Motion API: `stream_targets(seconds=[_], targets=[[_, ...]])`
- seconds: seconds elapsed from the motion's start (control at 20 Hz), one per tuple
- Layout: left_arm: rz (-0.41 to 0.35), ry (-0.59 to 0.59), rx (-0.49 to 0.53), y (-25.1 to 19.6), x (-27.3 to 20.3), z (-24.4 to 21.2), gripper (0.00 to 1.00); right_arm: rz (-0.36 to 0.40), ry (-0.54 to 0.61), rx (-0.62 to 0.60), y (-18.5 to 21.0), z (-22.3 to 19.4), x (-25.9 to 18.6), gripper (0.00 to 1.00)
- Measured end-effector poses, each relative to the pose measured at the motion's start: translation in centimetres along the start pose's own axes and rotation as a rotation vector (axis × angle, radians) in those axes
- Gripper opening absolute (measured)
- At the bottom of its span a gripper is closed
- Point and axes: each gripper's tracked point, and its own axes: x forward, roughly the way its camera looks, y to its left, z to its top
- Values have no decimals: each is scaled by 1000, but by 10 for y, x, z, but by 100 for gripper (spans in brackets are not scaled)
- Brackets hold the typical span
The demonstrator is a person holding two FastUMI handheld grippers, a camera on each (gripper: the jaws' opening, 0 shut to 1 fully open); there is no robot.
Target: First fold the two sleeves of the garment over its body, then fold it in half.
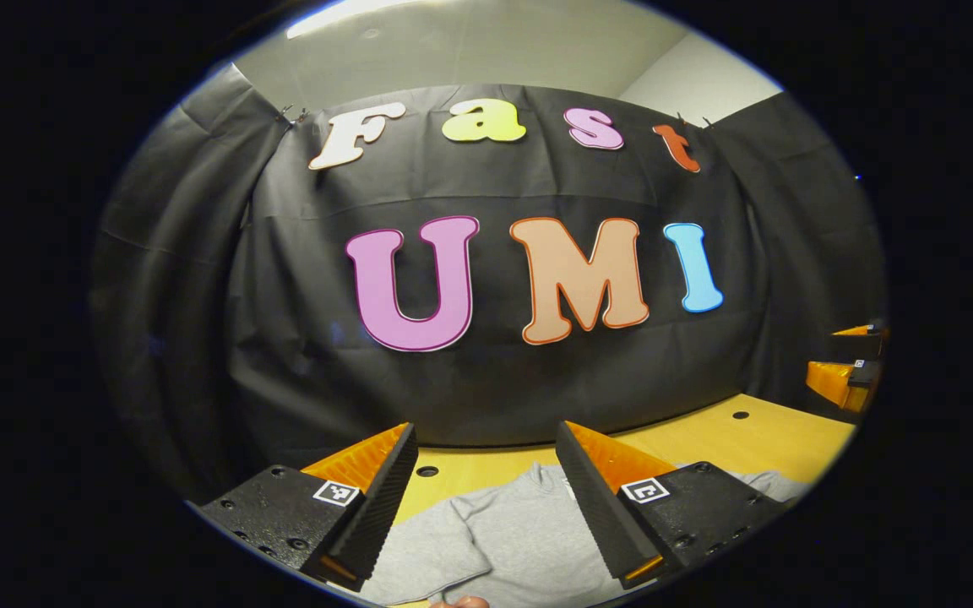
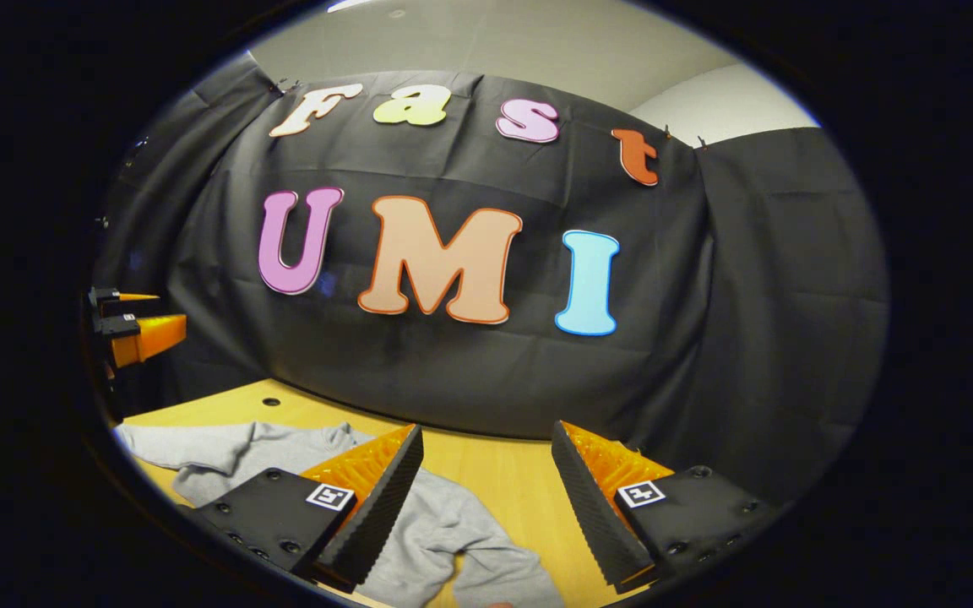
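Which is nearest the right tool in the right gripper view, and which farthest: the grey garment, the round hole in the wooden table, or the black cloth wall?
1. Grey fabric garment: just below the right tool, left.
2. Round hole in the yellow wooden table: far left.
3. Black cloth wall: behind everything.

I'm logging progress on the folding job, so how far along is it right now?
Nothing looks done yet. The grey garment lies spread on the yellow table, with a sleeve still out to the side, not over the body. Nothing is in hand: the left gripper and the right gripper are both open above the table, holding nothing. Both sleeve folds and the fold in half are still left.
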Motion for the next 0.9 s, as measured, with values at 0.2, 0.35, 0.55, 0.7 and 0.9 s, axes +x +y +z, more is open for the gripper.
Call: stream_targets(seconds=[0.2,0.35,0.55,0.7,0.9], targets=[[-21,10,-5,-12,2,-5,99,-40,77,-10,-34,-23,-14,98],[-37,15,-9,-19,3,-10,99,-65,133,-50,-57,-42,-28,97],[-51,32,-18,-27,6,-16,95,-84,224,-70,-78,-80,-47,98],[-64,39,-11,-35,6,-19,96,-83,301,-76,-86,-112,-63,98],[-82,48,1,-45,5,-23,96,-88,407,-83,-96,-157,-87,98]])
